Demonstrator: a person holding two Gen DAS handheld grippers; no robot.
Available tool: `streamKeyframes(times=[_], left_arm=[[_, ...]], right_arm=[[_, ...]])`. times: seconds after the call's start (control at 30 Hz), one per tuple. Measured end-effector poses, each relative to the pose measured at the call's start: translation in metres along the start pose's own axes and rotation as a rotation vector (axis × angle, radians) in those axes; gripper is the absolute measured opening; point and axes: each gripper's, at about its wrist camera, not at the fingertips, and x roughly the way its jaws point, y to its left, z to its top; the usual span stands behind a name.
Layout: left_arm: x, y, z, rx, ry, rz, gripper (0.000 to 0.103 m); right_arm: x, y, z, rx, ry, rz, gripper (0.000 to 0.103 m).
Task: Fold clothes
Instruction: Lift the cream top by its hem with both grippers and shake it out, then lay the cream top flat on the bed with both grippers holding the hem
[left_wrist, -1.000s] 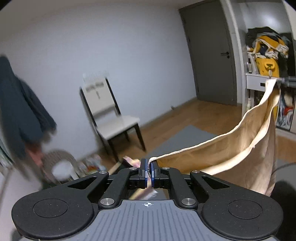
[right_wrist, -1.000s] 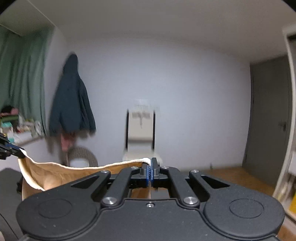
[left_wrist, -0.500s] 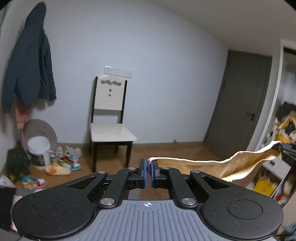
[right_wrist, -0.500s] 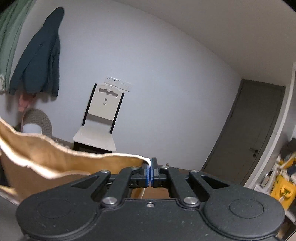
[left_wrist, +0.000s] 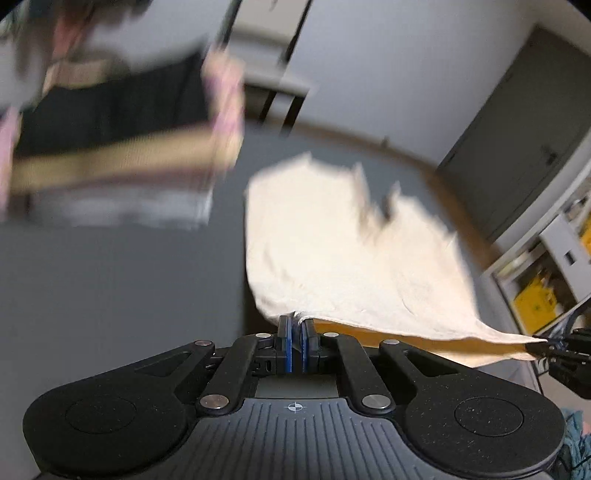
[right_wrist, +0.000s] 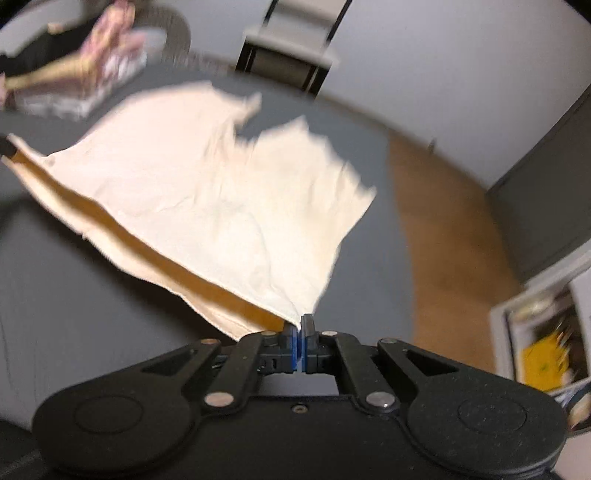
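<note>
A cream garment (left_wrist: 343, 254) billows flat above the grey surface (left_wrist: 110, 288), its far edge ragged with motion blur. My left gripper (left_wrist: 295, 325) is shut on one near corner of it. The right gripper (right_wrist: 299, 323) is shut on the other near corner of the same cream garment (right_wrist: 221, 184). The hem between the two corners hangs stretched, its tan underside showing. In the left wrist view the right gripper's tips (left_wrist: 550, 345) hold the corner at far right. The left gripper's tip (right_wrist: 5, 147) shows at the left edge of the right wrist view.
A blurred stack of folded clothes (left_wrist: 110, 162) lies on the grey surface (right_wrist: 92, 295) at the far left, also seen as a pile of clothes (right_wrist: 74, 85). Behind stand a chair (right_wrist: 291, 55), a wood floor (right_wrist: 443, 229), a dark door (left_wrist: 517, 155) and a shelf with yellow items (left_wrist: 543, 295).
Both grippers have swung down from facing the wall to facing the grey surface. The garment, hanging between them before, now spreads out flat over the surface. Both stay shut on it.
</note>
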Motion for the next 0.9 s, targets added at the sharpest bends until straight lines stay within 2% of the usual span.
streamKeyframes(times=[0.1,0.17,0.2,0.27,0.33,0.5,0.53,0.6,0.7,0.77,0.83,0.9], left_arm=[[0.015,0.012,-0.031,-0.045,0.012,0.001,0.005],[0.019,0.015,-0.049,-0.049,0.001,-0.002,0.005],[0.022,0.015,-0.053,-0.042,-0.003,0.000,0.005],[0.026,0.014,-0.059,-0.027,-0.011,0.002,0.005],[0.024,0.010,-0.059,0.006,-0.024,0.008,0.005],[0.012,0.003,-0.058,0.037,-0.056,0.017,0.005],[0.010,0.004,-0.058,0.032,-0.059,0.019,0.005],[0.010,0.006,-0.061,0.016,-0.065,0.024,0.005],[0.019,0.010,-0.063,-0.033,-0.061,0.017,0.005],[0.018,0.014,-0.064,-0.071,-0.058,0.004,0.005],[0.017,0.016,-0.065,-0.094,-0.054,-0.011,0.005],[0.016,0.014,-0.064,-0.074,-0.048,-0.017,0.005]], right_arm=[[0.014,0.000,-0.018,0.062,0.001,0.010,0.004],[0.014,0.001,-0.033,0.121,-0.019,-0.010,0.023],[0.015,0.000,-0.040,0.143,-0.018,-0.007,0.028],[0.018,-0.002,-0.051,0.190,-0.011,0.001,0.029],[0.022,-0.006,-0.060,0.248,-0.001,0.019,0.029],[0.019,-0.032,-0.090,0.484,0.014,0.149,0.026],[0.020,-0.034,-0.093,0.522,0.017,0.170,0.020],[0.025,-0.037,-0.098,0.598,0.012,0.190,0.016],[0.028,-0.046,-0.100,0.718,0.014,0.221,0.005],[0.021,-0.047,-0.095,0.699,0.012,0.213,0.004],[0.010,-0.030,-0.080,0.468,0.003,0.106,0.004],[0.002,-0.010,-0.068,0.232,0.003,0.000,0.004]])
